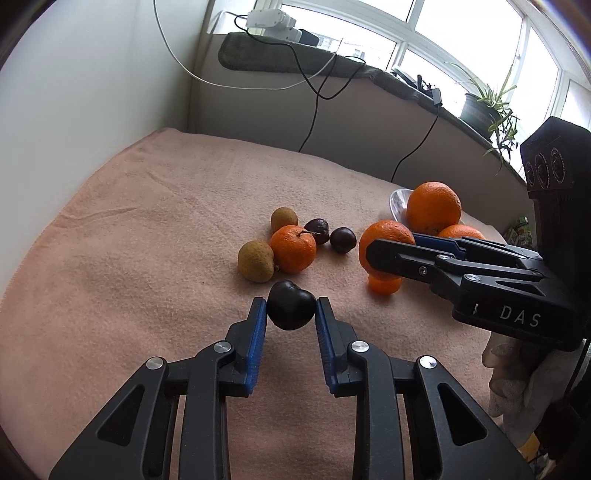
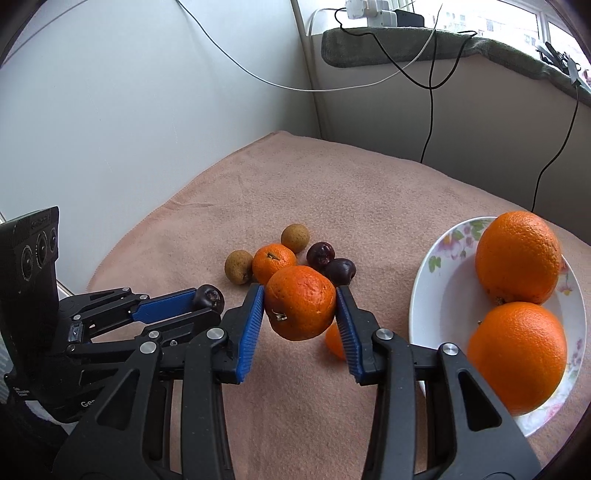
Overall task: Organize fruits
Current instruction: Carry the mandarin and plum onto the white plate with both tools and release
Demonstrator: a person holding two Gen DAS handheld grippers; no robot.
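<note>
Covering table: pink towel (image 1: pixel 147 221); white wall (image 1: pixel 92 92), window (image 1: pixel 461 33) behind.

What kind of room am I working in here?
Likely a home room by a window: a peach towel-covered surface, a floral white plate of oranges, and a potted green plant on the sill.
</note>
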